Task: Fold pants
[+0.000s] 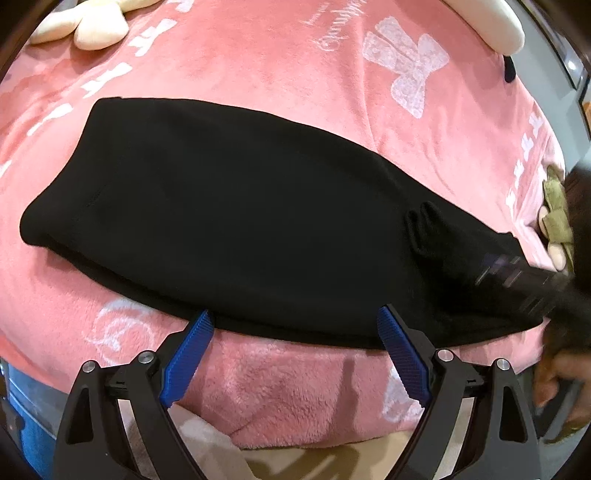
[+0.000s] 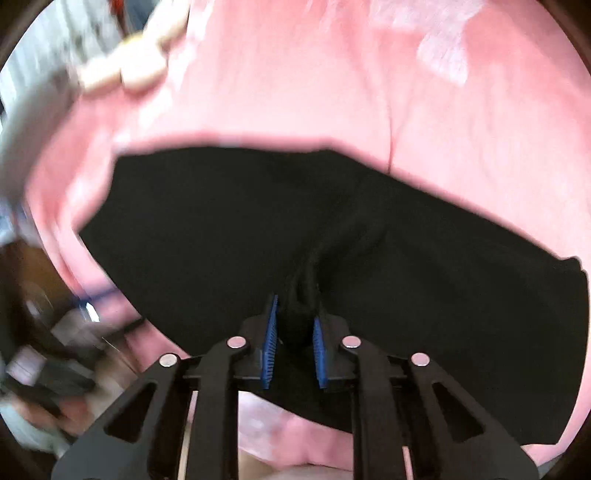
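The right gripper (image 2: 293, 325) is clamped down on a bunched-up ridge of the black pants (image 2: 332, 240), and you can see the fabric pinched up between the two blue pads (image 2: 269, 343) with creases running away from it toward 1 o'clock. The left gripper (image 1: 295, 328) is wide apart with nothing in it, its blue pads (image 1: 184, 362) sitting right at the near hem of the pants (image 1: 240, 221), one tip at about 7 o'clock of the garment and the other at 5. The pants themselves are lying flat as one long dark strip across a fuzzy pink blanket (image 1: 295, 74) on a bed, already doubled over by the look of it. No containers anywhere, just bedding. The left wrist view is the sharp one and gives the whole layout: white bow prints (image 1: 406, 74) on the blanket at 1 o'clock, a cream plush toy (image 1: 85, 29) up at 11, another cream plush (image 1: 498, 33) at 1, and the other gripper (image 1: 535, 284) as a dark blur at 3 o'clock on the pants' end, with a hand (image 1: 557, 384) under it. The right wrist view is smeared with motion blur but it's the only one that shows the actual pinch up close, plus a blurry cream toy (image 2: 140, 66) at 11.
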